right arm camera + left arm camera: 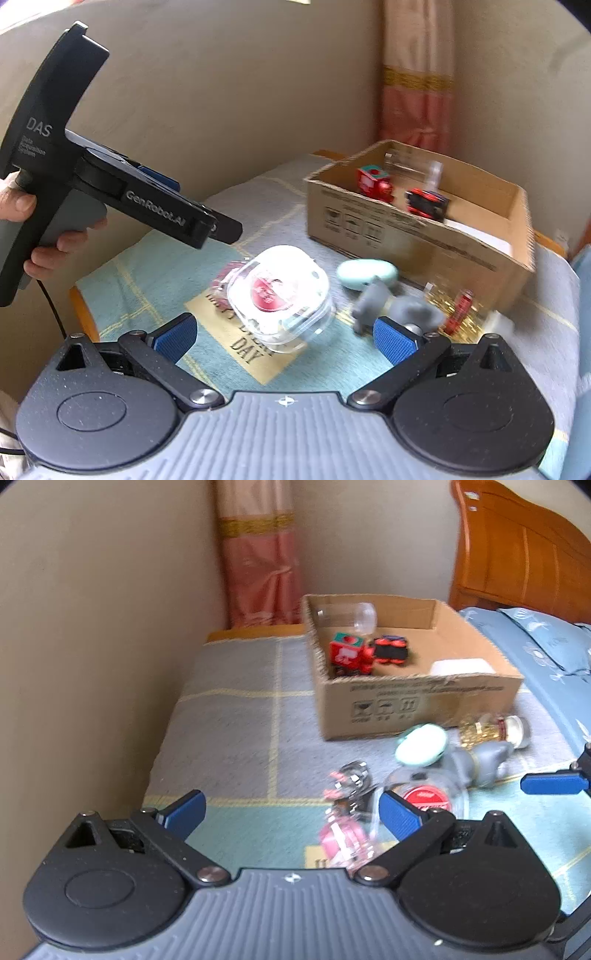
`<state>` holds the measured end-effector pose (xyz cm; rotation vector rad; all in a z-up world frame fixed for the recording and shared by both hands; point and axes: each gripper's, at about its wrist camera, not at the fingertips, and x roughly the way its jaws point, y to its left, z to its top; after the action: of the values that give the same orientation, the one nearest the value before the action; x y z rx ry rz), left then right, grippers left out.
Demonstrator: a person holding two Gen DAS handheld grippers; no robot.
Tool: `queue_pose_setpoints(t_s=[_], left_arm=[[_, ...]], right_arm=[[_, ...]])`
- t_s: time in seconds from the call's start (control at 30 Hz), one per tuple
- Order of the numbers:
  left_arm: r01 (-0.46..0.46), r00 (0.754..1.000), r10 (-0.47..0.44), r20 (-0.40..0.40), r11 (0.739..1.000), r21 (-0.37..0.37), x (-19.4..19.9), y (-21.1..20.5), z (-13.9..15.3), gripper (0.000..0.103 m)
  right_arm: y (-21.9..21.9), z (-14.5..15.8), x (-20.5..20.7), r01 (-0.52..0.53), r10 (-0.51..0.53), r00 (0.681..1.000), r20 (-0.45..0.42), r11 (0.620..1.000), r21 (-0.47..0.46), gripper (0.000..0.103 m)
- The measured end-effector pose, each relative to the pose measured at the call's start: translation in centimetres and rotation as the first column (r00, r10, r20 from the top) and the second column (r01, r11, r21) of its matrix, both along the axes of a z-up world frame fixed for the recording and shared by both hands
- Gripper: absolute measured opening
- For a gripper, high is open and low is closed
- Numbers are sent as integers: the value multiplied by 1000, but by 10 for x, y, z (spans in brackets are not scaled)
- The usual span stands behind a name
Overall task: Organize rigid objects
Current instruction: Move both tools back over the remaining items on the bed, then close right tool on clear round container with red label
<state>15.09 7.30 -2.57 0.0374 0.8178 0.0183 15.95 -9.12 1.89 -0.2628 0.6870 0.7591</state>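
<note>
An open cardboard box (424, 701) (406, 236) stands on a bedside surface and holds a red cube toy (347, 651) (373, 179), a red-black toy (391, 650) (426, 201), a clear cup (351, 616) and a white item (461, 666). In front of it lie a clear plastic container with a red label (280, 295) (424, 794), a mint oval case (367, 273) (421, 744), a grey toy (391, 306) (480, 762), a gold-filled bottle (491, 729) (458, 306) and a pink clear item (343, 834). My left gripper (291, 812) is open and empty. My right gripper (284, 336) is open just before the container.
A beige wall runs along the left. A pink curtain (258, 572) hangs behind the box. A wooden headboard (517, 554) and blue bedding (546, 646) lie right. A checked cloth (236, 709) covers the surface. The left gripper's body (110, 184) shows in the right wrist view.
</note>
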Motion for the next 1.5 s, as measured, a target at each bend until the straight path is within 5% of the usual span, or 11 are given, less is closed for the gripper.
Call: queue_pose_setpoints(t_s=[0.6,0.83,1.27,1.5], left_arm=[[-67,998,67,4,997,-24,-19,40,-8,100],[-44,999,44,-6,998,-43,-19,39,-13,100],[83,997,-83,7,996,-31,-14,12,-22,100],[223,975,-223,-9,975,20,-8,-5,-38,100]], right_arm=[[72,-25,52,-191,199,980,26,962,-195,101],[74,-31,38,-185,211,975,63,939,-291,82],[25,-27,14,-19,5,998,-67,978,-210,82],[2,-31,1,61,-77,993,-87,984,-168,82]])
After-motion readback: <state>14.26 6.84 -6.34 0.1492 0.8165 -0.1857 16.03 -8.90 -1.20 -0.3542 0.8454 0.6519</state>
